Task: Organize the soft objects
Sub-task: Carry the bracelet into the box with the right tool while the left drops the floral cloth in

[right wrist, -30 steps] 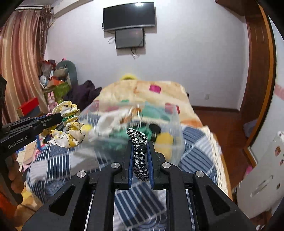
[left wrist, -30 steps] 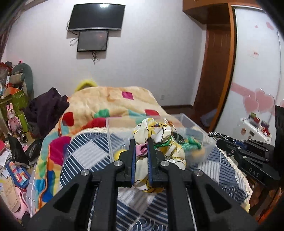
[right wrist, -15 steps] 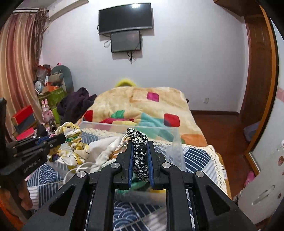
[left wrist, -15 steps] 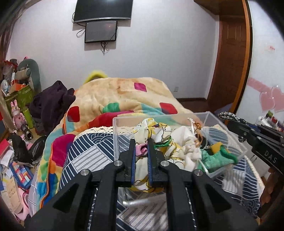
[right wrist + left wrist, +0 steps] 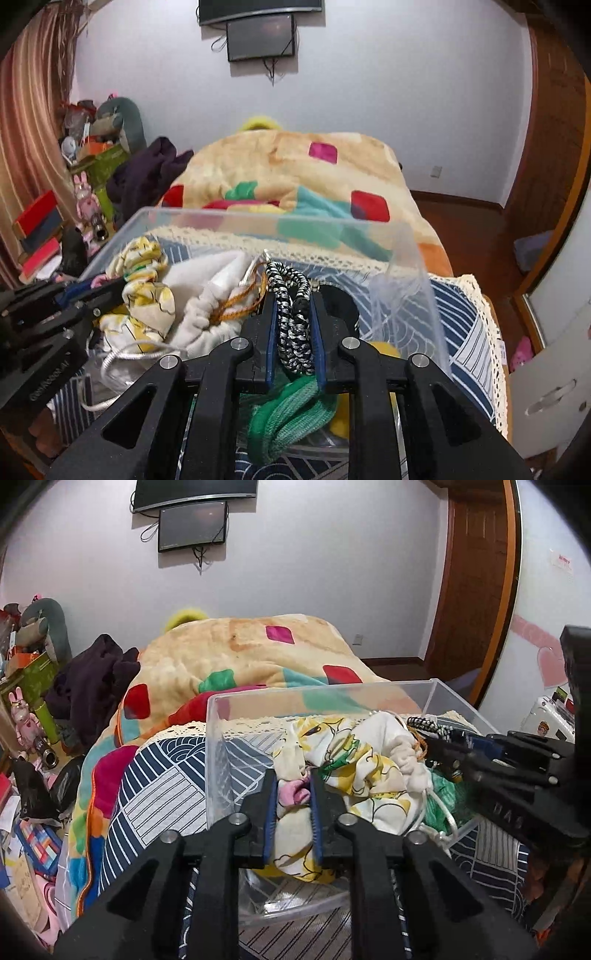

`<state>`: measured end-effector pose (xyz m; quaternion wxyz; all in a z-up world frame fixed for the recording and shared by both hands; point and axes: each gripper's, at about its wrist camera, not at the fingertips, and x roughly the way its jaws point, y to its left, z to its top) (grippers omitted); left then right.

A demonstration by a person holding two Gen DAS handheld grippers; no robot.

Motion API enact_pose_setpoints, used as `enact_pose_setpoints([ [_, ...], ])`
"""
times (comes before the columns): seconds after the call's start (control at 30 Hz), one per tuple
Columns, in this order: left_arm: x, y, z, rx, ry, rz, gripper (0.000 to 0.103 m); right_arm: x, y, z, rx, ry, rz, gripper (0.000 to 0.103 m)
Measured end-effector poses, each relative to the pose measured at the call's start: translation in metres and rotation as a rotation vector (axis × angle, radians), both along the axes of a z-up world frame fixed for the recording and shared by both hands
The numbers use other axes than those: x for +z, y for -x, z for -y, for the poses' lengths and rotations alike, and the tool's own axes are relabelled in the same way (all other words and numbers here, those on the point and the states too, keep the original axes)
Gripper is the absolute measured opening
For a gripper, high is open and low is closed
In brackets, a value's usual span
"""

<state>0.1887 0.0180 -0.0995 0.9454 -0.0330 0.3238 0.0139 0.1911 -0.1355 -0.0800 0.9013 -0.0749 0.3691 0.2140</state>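
A clear plastic box (image 5: 218, 738) (image 5: 402, 266) sits on the striped bedspread. My left gripper (image 5: 293, 786) is shut on a yellow-and-white floral cloth (image 5: 343, 760) and holds it over the box's near wall; the cloth also shows in the right wrist view (image 5: 144, 291). My right gripper (image 5: 293, 314) is shut on a black-and-white braided cord (image 5: 291, 295) inside the box; the cord shows at the right in the left wrist view (image 5: 428, 724). A white drawstring pouch (image 5: 207, 291), a green knit piece (image 5: 288, 413) and something yellow (image 5: 384, 349) lie in the box.
A colourful patchwork blanket (image 5: 240, 653) is heaped behind the box. Dark clothes (image 5: 92, 679) and clutter with toys (image 5: 26, 716) lie at the left. A wooden door (image 5: 469, 583) is at the right. Screens (image 5: 260, 35) hang on the wall.
Both grippers have moved forward and down to the box, each still holding its item. The cloth and cord now hang over or inside the box, and the two grippers are closer together.
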Motion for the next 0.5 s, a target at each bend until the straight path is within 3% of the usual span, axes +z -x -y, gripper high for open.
enact_pose_setpoints([
  [0.13, 0.003, 0.003, -0.003, -0.007, 0.019, -0.003, 0.024, -0.001, 0.006, 0.0, 0.016, 0.035, 0.012, 0.037],
  [0.23, 0.006, 0.007, -0.007, -0.009, 0.039, 0.004, 0.036, 0.002, 0.012, 0.002, 0.02, 0.061, 0.034, 0.044],
  [0.37, 0.014, 0.017, -0.01, -0.014, 0.064, 0.03, 0.043, 0.009, 0.019, 0.006, 0.019, 0.064, 0.067, 0.057],
  [0.5, 0.028, 0.03, -0.008, -0.025, 0.064, 0.067, 0.046, 0.024, 0.03, 0.008, 0.028, 0.051, 0.113, 0.059],
])
